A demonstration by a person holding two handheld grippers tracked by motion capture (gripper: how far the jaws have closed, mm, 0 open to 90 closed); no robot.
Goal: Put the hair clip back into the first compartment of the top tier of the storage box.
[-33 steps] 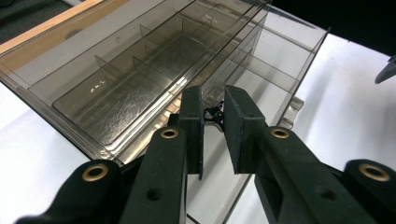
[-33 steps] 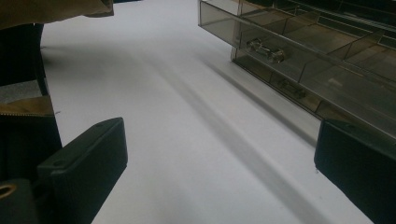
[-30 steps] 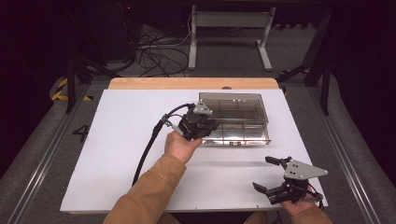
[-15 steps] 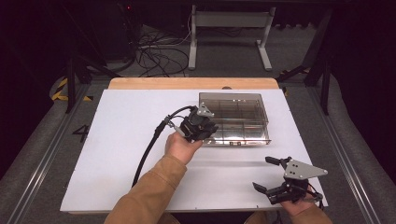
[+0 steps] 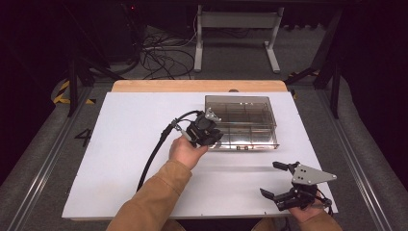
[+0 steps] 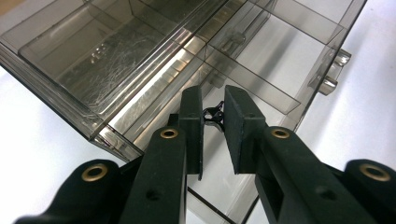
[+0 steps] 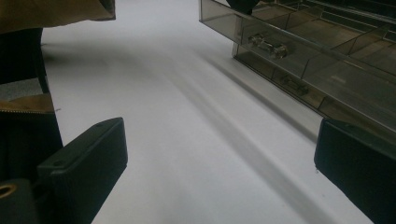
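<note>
A clear, smoke-tinted box (image 5: 243,120) with inner dividers sits on the white table (image 5: 125,144), toward the far right of the sheet. Its compartments run in rows, and small clear latches stick out from its near wall, as the right gripper view shows (image 7: 268,45).

The left gripper (image 5: 211,136) is held at the box's near left corner, over the rim, with a black cable (image 5: 154,151) looping back from it along the table beside the tan sleeve (image 5: 154,197). In the left gripper view its jaws stand close together, with only a narrow gap between them, and a small black part (image 6: 214,114) sits in that gap, pinched at the tips. What that part is cannot be told; it is tiny and dark. Below the jaws lie the box's dividers and a scratched compartment floor (image 6: 112,51). Whether the small part touches the box cannot be told.

The right gripper (image 5: 281,183) is low at the near right corner of the table, well apart from the box, with its grey three-cornered plate (image 5: 312,174) on top. Its jaws are spread wide and hold nothing; in the right gripper view they stand at the far left and far right of the frame with bare white table between them. That view also looks along the table to the box's near wall (image 7: 299,51), and a bit of the tan sleeve (image 7: 56,11) shows at its upper left.
</note>
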